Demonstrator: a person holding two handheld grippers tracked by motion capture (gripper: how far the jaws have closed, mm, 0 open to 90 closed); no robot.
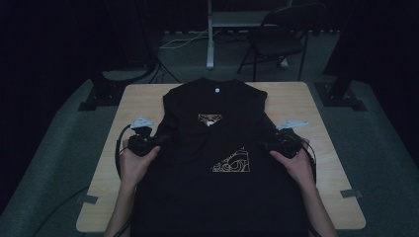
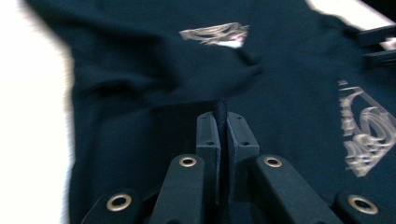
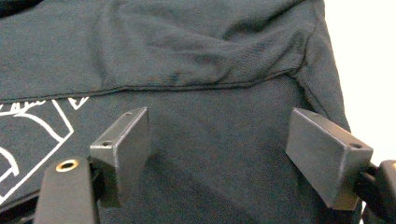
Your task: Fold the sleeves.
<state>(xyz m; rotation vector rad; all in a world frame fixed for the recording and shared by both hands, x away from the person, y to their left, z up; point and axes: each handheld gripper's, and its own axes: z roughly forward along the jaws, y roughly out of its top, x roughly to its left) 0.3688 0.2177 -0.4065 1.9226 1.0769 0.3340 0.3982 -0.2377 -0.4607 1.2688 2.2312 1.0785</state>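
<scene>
High view first: a black cotton T-shirt with a gold printed emblem lies across the middle of the pale wooden table, its collar toward the far edge and its hem hanging over the near edge. My left gripper sits at the shirt's left side, my right gripper at its right side, both about level with the emblem.

In the left gripper view my jaws are pressed together on a thin fold of the shirt's fabric, which rises as a narrow ridge between the pads. In the right gripper view the jaws stand wide apart over the shirt's side, just below a sleeve seam, with nothing pinched between them yet.

I judge this cloth to be light, soft and limp. It won't hold a shape, it will drape and drag, and a lifted edge will pull the rest along in wrinkles. It isn't fragile or slippery, though a single layer can slide out of a shallow pinch. The best hold for my right gripper is, I think, the doubled edge near the sleeve seam, matching the left gripper's hold on the other side, so the fold comes over evenly.

No containers are on the table; the shirt and my grippers are all it carries.
</scene>
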